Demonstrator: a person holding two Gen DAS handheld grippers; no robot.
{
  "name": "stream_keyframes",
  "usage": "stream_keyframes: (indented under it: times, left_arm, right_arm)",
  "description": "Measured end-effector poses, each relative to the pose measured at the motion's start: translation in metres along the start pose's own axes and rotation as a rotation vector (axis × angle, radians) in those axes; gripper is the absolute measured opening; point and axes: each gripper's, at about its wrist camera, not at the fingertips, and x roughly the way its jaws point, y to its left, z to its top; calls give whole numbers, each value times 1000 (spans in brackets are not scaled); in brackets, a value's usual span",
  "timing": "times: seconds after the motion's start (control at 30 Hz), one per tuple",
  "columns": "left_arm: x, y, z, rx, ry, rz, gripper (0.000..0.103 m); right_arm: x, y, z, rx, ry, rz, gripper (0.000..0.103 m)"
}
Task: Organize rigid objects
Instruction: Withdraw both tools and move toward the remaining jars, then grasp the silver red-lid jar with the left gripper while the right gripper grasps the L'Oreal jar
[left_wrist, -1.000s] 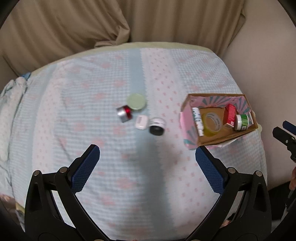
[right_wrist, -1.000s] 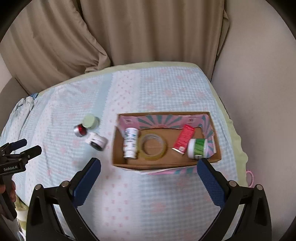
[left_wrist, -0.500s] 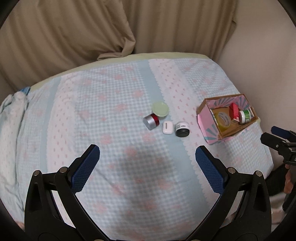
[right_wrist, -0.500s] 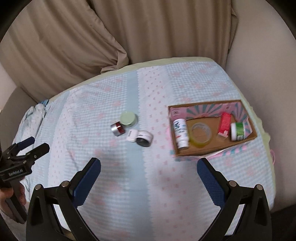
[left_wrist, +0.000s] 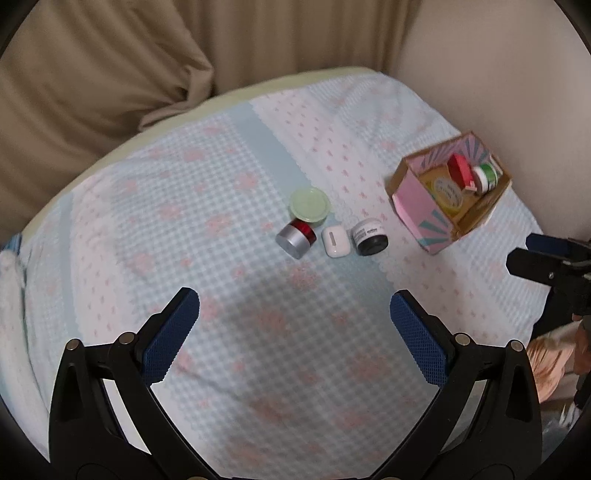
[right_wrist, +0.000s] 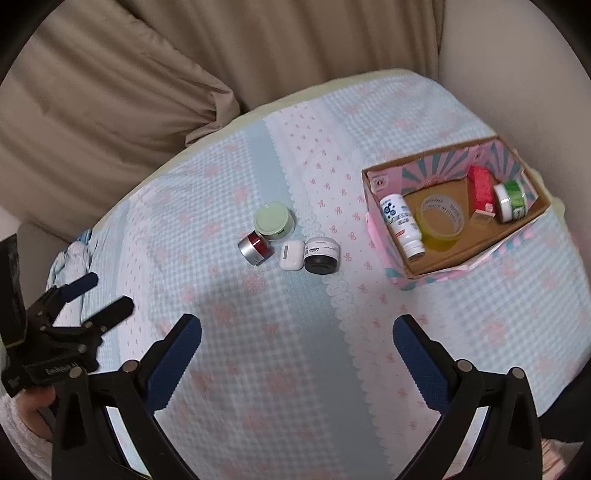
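Note:
On the checked cloth lie a pale green jar, a silver and red jar, a white earbud case and a black and white jar, close together. A cardboard box to their right holds a white bottle, a tape roll, a red tube and a green jar. My left gripper is open and empty above the cloth, short of the cluster. My right gripper is open and empty too.
Beige curtains hang behind the covered table. A beige wall stands right of the box. The left gripper shows at the left edge of the right wrist view; the right gripper shows at the right edge of the left wrist view.
Both views have swung left and drawn back: the box has slid toward the right and the jar cluster now sits near the middle. Both grippers stay open.

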Motion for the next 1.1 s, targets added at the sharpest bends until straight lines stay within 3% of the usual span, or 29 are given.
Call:
stream_keyframes:
  times: [0.43, 0.63, 0.8, 0.9, 1.07, 1.1]
  left_arm:
    - [152, 9, 41, 108, 140, -63, 102]
    - [216, 6, 44, 182, 188, -99, 94]
    - [243, 2, 41, 251, 201, -126, 90]
    - [257, 0, 42, 290, 214, -133, 88]
    - [271, -1, 46, 310, 232, -161, 87]
    - [273, -2, 46, 310, 234, -166, 82]
  right_arm:
    - [121, -27, 40, 141, 46, -15, 103]
    - [182, -35, 46, 183, 77, -14, 97]
    - [211, -44, 43, 235, 103, -6, 95]
    - [225, -48, 41, 248, 132, -1, 85]
    - [234, -51, 40, 256, 146, -2, 84]
    - [235, -52, 40, 261, 147, 2, 82]
